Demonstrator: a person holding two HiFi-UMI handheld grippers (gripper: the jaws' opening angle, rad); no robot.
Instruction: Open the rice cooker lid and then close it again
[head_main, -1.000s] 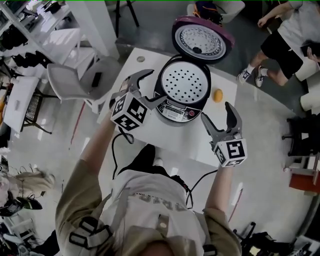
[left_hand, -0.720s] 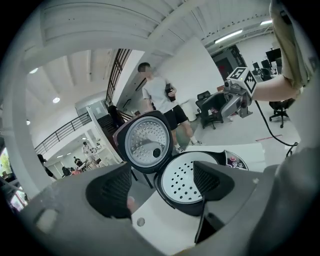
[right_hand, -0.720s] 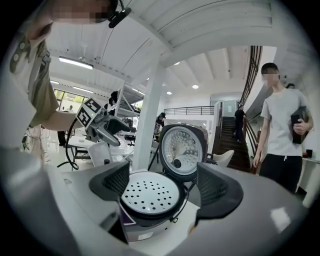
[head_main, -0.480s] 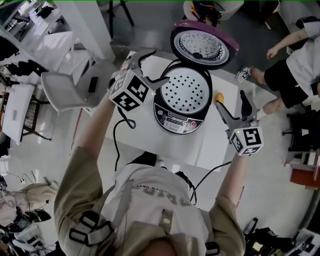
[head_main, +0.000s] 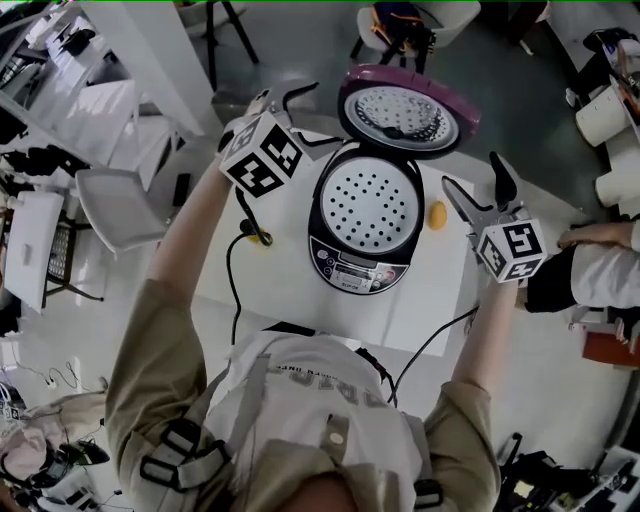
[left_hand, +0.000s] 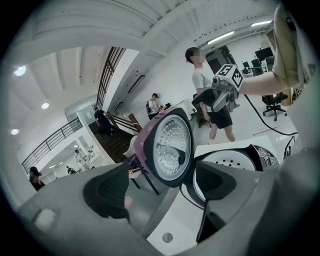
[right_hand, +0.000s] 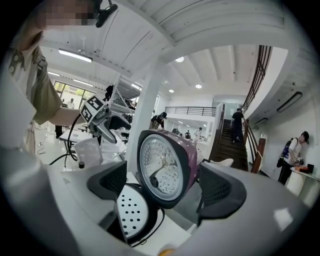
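The black rice cooker (head_main: 368, 215) stands on the white table (head_main: 290, 290), a perforated white plate showing in its pot. Its purple lid (head_main: 405, 108) stands open at the far side, metal inner face toward me. My left gripper (head_main: 306, 114) is to the left of the lid, jaws opening, nothing gripped. My right gripper (head_main: 477, 180) is to the right of the cooker, jaws also opening and empty. In the left gripper view the lid (left_hand: 167, 147) stands beyond the gripper (left_hand: 160, 186), apart from the pads. In the right gripper view the lid (right_hand: 162, 167) likewise stands beyond the gripper (right_hand: 167, 189).
A small yellow object (head_main: 437, 215) lies on the table right of the cooker. A black cable (head_main: 238, 250) runs off the table's left side. A white chair (head_main: 120, 205) stands to the left. A person's arm (head_main: 600, 270) shows at the right edge.
Both grippers have moved away from me along the cooker's sides, up to the level of the open lid. Their jaws have spread a little wider.
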